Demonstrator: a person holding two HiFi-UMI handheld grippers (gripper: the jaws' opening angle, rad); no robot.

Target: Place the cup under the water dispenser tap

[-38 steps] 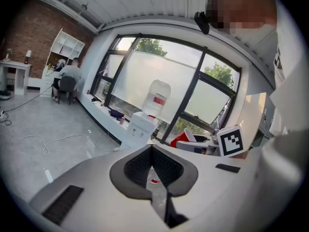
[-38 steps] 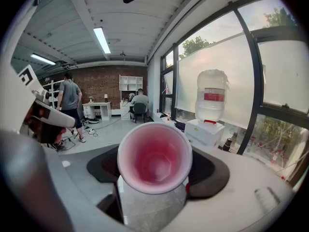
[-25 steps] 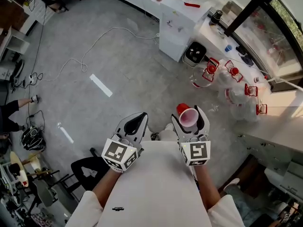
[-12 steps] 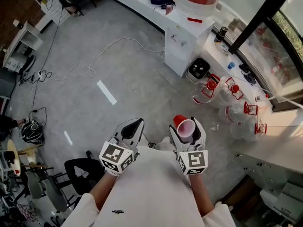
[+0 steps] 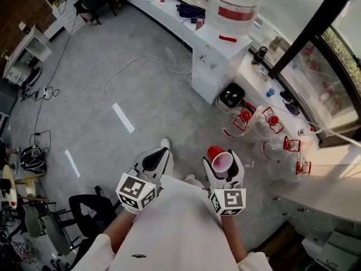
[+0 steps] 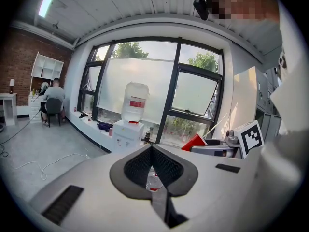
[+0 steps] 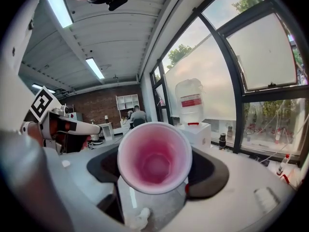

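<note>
The right claw (image 5: 224,164) is spread wide and pinches the red cup (image 7: 154,157) by its sides, one dark pad on each flank. The cup sits right between the jaws, tilted so that its open mouth faces up and back toward the person; the right gripper view looks straight into its pink inside, and the rim fills most of the gap between the pads. From the head view the red outer wall shows at the far side of the rim, out past the claw's tips.

The left claw (image 5: 161,153) is pressed together at the tips with nothing pinched in it, and it is held just beside the right one, both out in front of the person's white sleeves (image 5: 180,230).

The water dispenser (image 5: 216,58), a white cabinet with a big clear bottle (image 5: 234,7) on top, stands against the low window ledge (image 5: 169,7) across the grey floor (image 5: 113,66). The cup is in the air, well apart from it, and not under the tap.
</note>
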